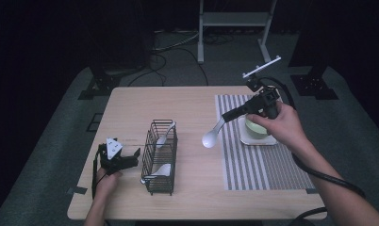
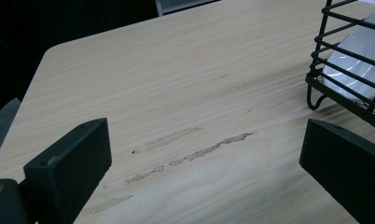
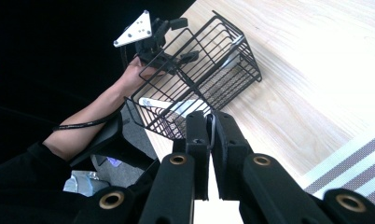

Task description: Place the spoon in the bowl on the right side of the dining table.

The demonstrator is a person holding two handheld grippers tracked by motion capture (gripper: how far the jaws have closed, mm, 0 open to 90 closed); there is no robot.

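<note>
My right gripper (image 1: 227, 116) is shut on the handle of a white spoon (image 1: 211, 137), holding it above the bare wood between the basket and the striped mat, bowl end down and left. In the right gripper view the jaws pinch the thin handle (image 3: 210, 133). A black wire basket (image 1: 160, 155) holds two more white spoons (image 1: 165, 135). My left gripper (image 1: 131, 157) rests open on the table just left of the basket, nothing between its jaws. The left gripper view shows the basket's corner (image 2: 344, 79) with a white spoon (image 2: 363, 51) inside.
A grey striped placemat (image 1: 253, 155) covers the table's right part, with a white square plate (image 1: 259, 138) bearing a pale green bowl (image 1: 256, 126) behind my right hand. Black stands and a white frame (image 1: 234, 21) rise beyond the far edge.
</note>
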